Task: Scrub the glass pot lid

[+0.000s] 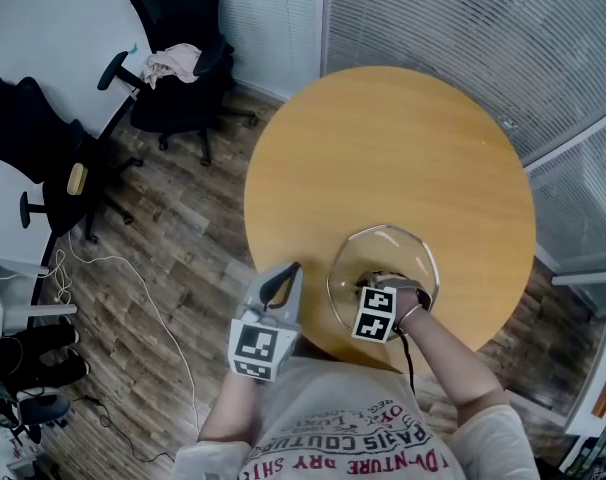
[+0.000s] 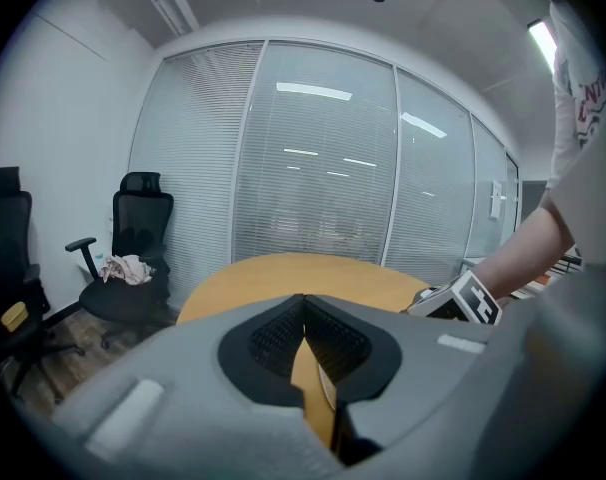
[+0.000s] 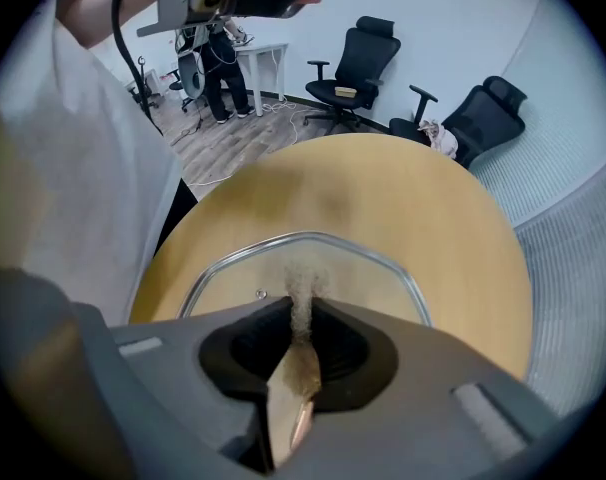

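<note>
I am in the scrubbing step. My right gripper [image 1: 381,286] has its jaws pressed together on a thin tan scrubbing pad [image 3: 301,286], and it hangs over the glass pot lid [image 1: 380,251]. The lid lies flat on the round wooden table [image 1: 383,138], close to the edge nearest me. In the right gripper view the pad's frayed end sticks out past the jaw tips toward the middle of the glass, with the metal rim [image 3: 398,266] curving round on both sides. My left gripper [image 1: 287,274] sits off the table's edge just left of the lid, jaws closed with nothing between them. It touches nothing, so the lid lies loose. I judge the next move needs the pad pushed down and rubbed across the glass, and the left gripper may have to brace the rim so the lid does not slide. I cannot tell whether the pad touches the glass. My right gripper hides the lid's centre and any knob, and the gripper body cuts off the near part of the lid.
</note>
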### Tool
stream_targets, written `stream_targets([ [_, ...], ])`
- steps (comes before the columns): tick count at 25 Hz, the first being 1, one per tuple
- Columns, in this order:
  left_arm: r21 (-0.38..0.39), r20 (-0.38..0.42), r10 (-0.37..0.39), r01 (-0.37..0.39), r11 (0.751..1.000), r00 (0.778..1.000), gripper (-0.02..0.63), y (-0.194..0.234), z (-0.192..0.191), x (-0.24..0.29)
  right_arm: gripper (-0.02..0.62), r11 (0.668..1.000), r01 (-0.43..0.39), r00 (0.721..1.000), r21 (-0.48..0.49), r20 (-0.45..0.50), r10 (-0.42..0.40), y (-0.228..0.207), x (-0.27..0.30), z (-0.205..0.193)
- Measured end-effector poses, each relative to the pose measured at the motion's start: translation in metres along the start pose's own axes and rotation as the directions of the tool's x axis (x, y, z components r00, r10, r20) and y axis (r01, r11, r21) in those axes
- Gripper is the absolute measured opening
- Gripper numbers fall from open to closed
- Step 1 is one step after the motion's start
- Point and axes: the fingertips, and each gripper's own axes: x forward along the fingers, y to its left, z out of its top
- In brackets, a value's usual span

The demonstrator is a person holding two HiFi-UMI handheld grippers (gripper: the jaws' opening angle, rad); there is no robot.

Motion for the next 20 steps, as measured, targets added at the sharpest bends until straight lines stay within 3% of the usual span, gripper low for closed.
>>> stream_targets([
  [13, 0.023, -0.008, -0.031, 0.031, 0.999, 0.999, 0.006, -0.037, -0.012, -0.025, 0.057, 0.997, -0.017, 1.0, 0.079, 0.014, 0.016, 0.058, -0.011, -0.035],
  [20, 0.037, -0.011, -0.075, 0.076, 0.996, 0.997, 0.006, -0.062, -0.016, -0.025, 0.057, 0.968, -0.057, 0.995, 0.245, 0.088, 0.036, 0.072, -0.024, -0.051],
])
